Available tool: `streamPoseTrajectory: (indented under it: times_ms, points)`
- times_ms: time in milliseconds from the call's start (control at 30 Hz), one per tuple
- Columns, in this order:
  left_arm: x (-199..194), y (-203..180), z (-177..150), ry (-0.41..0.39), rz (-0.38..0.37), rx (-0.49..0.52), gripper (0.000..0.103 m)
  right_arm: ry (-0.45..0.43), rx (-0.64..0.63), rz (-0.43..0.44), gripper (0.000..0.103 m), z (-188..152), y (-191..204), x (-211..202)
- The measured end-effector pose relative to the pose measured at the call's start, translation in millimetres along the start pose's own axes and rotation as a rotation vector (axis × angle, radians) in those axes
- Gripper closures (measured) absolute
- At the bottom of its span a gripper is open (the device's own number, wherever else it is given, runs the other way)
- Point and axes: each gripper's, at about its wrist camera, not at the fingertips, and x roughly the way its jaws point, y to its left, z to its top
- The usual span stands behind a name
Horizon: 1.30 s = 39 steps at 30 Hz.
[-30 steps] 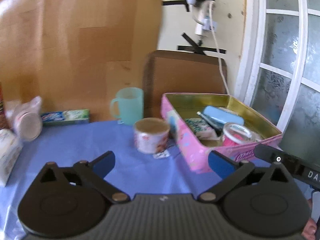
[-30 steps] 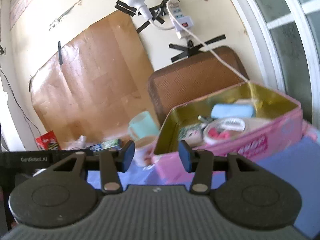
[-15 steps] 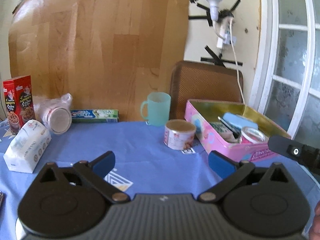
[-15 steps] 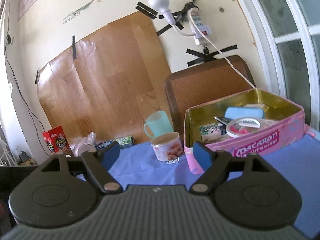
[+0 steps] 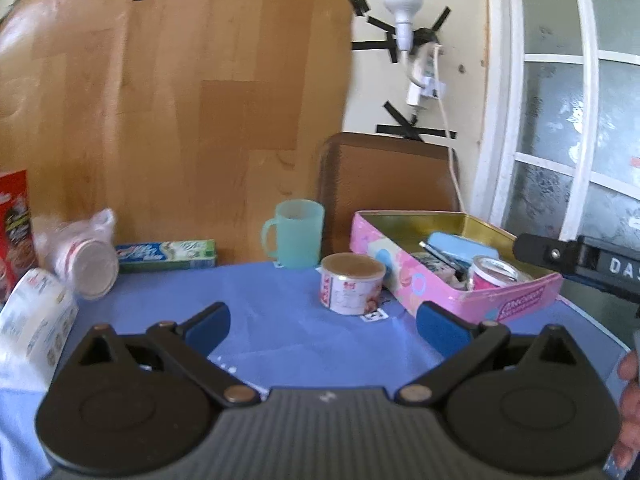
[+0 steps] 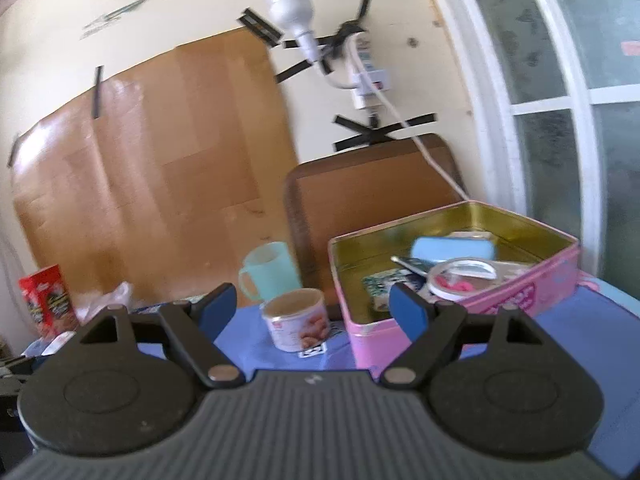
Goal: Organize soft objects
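An open pink tin [image 5: 460,300] stands on the blue cloth at the right. It holds a light blue pad [image 5: 456,242], a tape roll [image 5: 494,272] and other small items. A white tissue pack [image 5: 36,328] lies at the left edge, beside a plastic-wrapped cup [image 5: 86,258]. My left gripper [image 5: 322,324] is open over bare cloth, short of a small can [image 5: 352,284]. My right gripper [image 6: 312,308] is open and empty, with the can [image 6: 298,320] and the tin [image 6: 372,344] beyond its fingertips. The right gripper's body [image 5: 560,254] shows past the tin in the left wrist view.
A mint mug [image 5: 296,232] and a toothpaste box [image 5: 166,254] stand at the back by the wood-pattern wall sheet. A red box [image 5: 14,220] is at far left. A brown chair back [image 5: 388,176] rises behind the tin. A hand [image 5: 630,392] shows at the right edge.
Both grippers drew back from the tin, so more of the table shows. The right jaws went from narrow to wide. The tissue pack and red box came into the left view.
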Motion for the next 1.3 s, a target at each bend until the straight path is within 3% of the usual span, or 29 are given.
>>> streamPoseTrajectory:
  times_ms: [233, 367, 433, 700, 933, 1100, 1300]
  points:
    - [5.5, -29.2, 2.2, -0.012, -0.083, 0.048, 0.000, -0.059, -0.003, -0.138, 0.008, -4.2, -12.6, -39.3]
    - [5.6, -52.3, 2.3, 0.021, -0.103, 0.048, 0.000, -0.048, 0.031, -0.139, 0.005, -6.3, -26.3, -55.7]
    - [-2.7, -63.2, 1.5, 0.000, -0.078, 0.063, 0.000, -0.052, 0.051, -0.119, 0.000, -6.3, -35.4, -62.2]
    - [-29.6, -100.7, -1.0, -0.001, 0.031, 0.109, 0.000, -0.058, 0.059, 0.028, 0.000, -13.9, -56.2, -78.7]
    - [-59.6, -125.9, -2.1, -0.129, 0.077, 0.100, 0.000, -0.196, 0.044, -0.032, 0.000, -26.6, -72.3, -108.9]
    - [-62.4, -146.2, 9.0, -0.059, 0.013, 0.124, 0.000, -0.275, 0.060, -0.026, 0.000, -26.1, -81.1, -134.4]
    - [-55.1, -157.0, 9.3, 0.049, 0.004, 0.107, 0.000, -0.192, 0.117, 0.016, 0.000, -22.5, -94.9, -138.8]
